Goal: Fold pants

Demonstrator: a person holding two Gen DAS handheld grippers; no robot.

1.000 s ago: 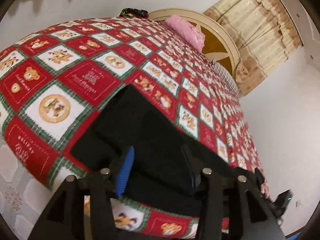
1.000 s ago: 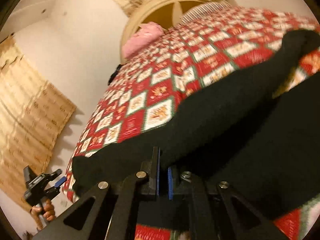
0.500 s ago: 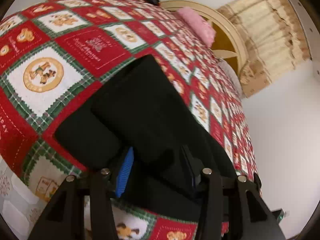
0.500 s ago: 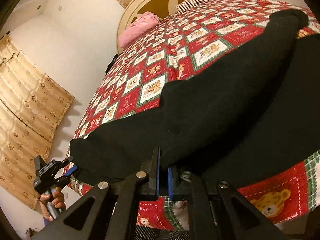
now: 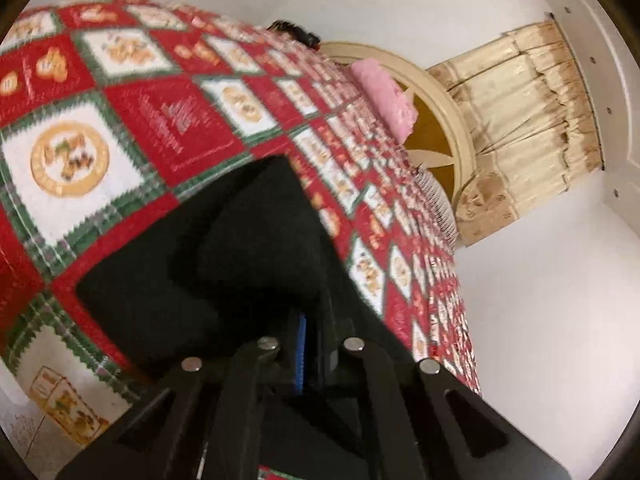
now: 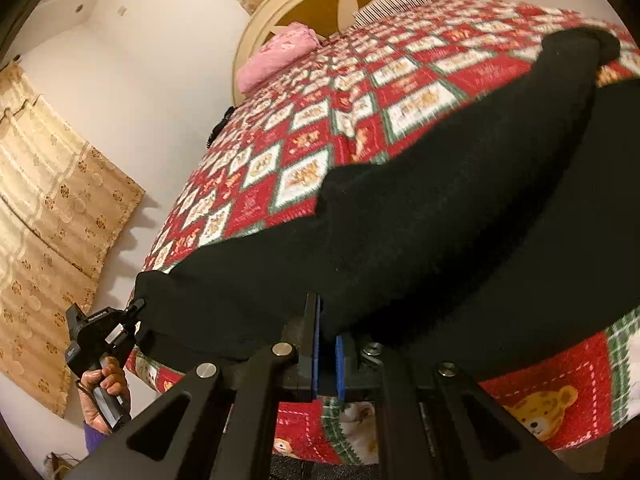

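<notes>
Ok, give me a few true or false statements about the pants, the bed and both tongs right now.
1. The black pants lie on a red, white and green patterned bedspread. True.
2. The left tongs stand wide open. False: they are shut on the pants' fabric.
3. The right tongs are shut at the pants' near edge. True.
4. A blue pillow lies by the headboard. False: the pillow is pink.

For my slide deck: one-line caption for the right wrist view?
Right gripper shut on black pants at the edge of a red patchwork quilt.
</notes>
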